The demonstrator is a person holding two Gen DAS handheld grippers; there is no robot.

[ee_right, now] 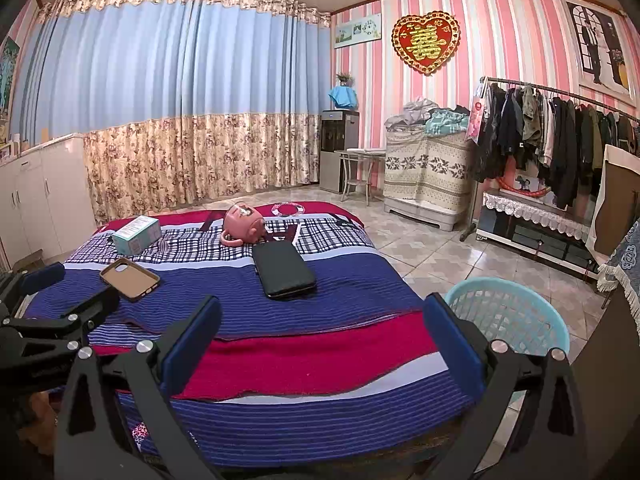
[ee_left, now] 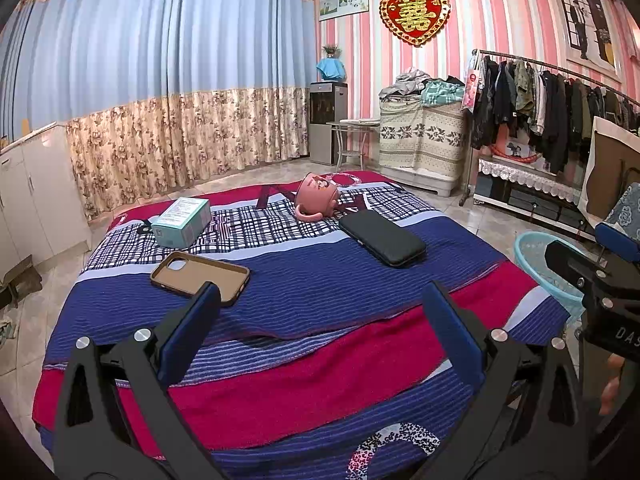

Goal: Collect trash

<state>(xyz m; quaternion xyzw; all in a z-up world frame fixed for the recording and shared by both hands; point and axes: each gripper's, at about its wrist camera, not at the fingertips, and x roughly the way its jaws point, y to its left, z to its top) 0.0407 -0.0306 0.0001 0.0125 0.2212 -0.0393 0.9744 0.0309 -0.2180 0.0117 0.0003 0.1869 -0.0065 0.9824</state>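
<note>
A low table under a striped blue and red cloth (ee_left: 304, 292) holds a teal box (ee_left: 182, 222), a brown phone case (ee_left: 200, 276), a black wallet-like case (ee_left: 382, 237) and a pink cup (ee_left: 318, 199) lying on its side. The same box (ee_right: 137, 234), brown case (ee_right: 130, 278), black case (ee_right: 283, 270) and cup (ee_right: 242, 225) show in the right wrist view. A light blue basket (ee_right: 508, 316) stands on the floor right of the table. My left gripper (ee_left: 320, 304) is open and empty above the near cloth. My right gripper (ee_right: 322, 316) is open and empty beside the basket.
A clothes rack (ee_left: 560, 96) and a low shelf stand at the right. A covered cabinet (ee_left: 422, 140), a small stool and a water dispenser (ee_left: 326, 120) stand at the far wall. White cupboards (ee_left: 32, 196) line the left. A tiled floor surrounds the table.
</note>
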